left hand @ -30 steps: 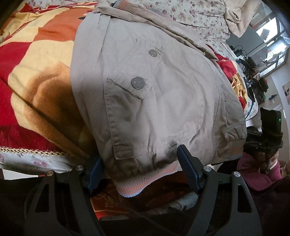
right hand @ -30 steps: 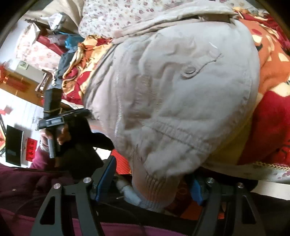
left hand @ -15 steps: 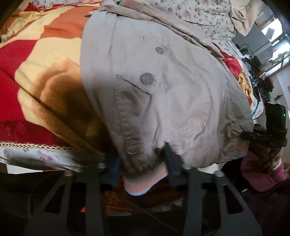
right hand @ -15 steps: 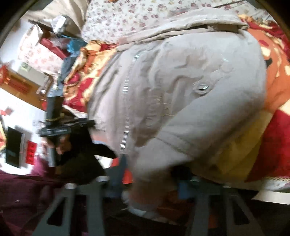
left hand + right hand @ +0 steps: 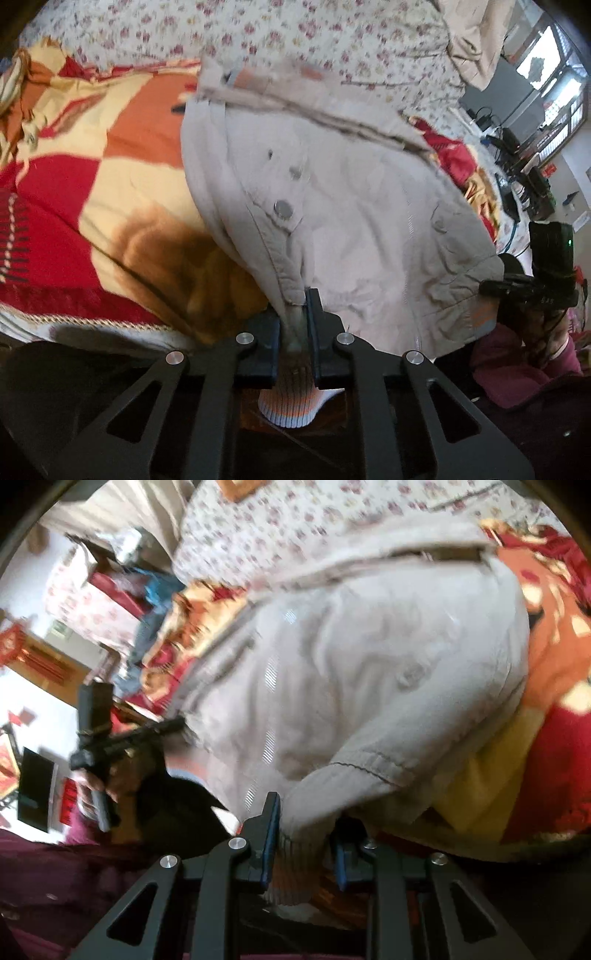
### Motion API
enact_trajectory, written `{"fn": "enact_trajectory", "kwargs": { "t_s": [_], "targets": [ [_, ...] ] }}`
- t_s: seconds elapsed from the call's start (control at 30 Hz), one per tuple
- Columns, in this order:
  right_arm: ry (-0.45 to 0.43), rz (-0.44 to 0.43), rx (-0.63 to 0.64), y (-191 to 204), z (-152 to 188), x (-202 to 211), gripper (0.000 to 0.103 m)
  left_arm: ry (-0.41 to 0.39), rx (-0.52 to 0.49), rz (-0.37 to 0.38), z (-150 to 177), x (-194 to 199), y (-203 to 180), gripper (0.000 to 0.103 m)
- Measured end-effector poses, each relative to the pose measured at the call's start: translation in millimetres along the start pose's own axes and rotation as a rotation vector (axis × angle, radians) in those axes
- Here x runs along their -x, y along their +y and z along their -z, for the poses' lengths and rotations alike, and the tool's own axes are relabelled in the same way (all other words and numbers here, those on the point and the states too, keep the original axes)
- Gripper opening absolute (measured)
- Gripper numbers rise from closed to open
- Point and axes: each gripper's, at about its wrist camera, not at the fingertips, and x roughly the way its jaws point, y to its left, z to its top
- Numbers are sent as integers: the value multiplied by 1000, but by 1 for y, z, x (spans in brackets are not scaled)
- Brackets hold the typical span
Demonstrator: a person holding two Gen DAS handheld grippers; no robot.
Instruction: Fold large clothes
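Jacket: a beige zip jacket (image 5: 351, 206) lies spread on a red, orange and cream blanket (image 5: 92, 177), its striped ribbed hem hanging over the near edge.
Left gripper (image 5: 295, 332): jaws closing, pads pinched on the ribbed hem.
Right gripper (image 5: 303, 845): jaws closing, the hem's other corner bunched between the pads.
Writing: none readable on the jacket; small characters on the far gripper in the left view are too blurred to read.
Left view only: snap buttons (image 5: 283, 209) on a pocket flap, floral sheet (image 5: 258, 33), window.
Right view only: red wall hangings (image 5: 11, 642), dark screen (image 5: 35, 790).
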Motion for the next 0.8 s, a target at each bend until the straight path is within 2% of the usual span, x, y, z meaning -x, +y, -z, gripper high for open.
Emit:
{"fn": "enact_trajectory", "kwargs": {
  "t_s": [0.17,0.27,0.4,0.57,0.67,0.73,0.77,0.8],
  "targets": [
    [-118,-91,-15,9,-28,32,21,-87,-35,10,-23,24,-13,10],
    [-185,-110,-8,12,-44,46,20,-149,-43,6,-43,32,-17,8],
    [-281,-76,9,9,-69,63,19,-189,-41,-1,-68,29,-17,6],
    [-377,-42,-29,-1,-98,72,18,-237,-43,-32,-103,26,-13,6],
    [-417,19,-38,-10,-115,77,18,-269,-24,-64,-123,25,-7,3],
    [-427,17,-67,-19,-127,76,18,-281,-9,-66,-136,26,-2,3],
    [-431,15,-75,-21,-133,75,17,-285,-8,-68,-141,27,-1,3],
    [-435,23,-77,-23,-137,75,9,-287,-9,-77,-146,27,1,3]
  ]
}}
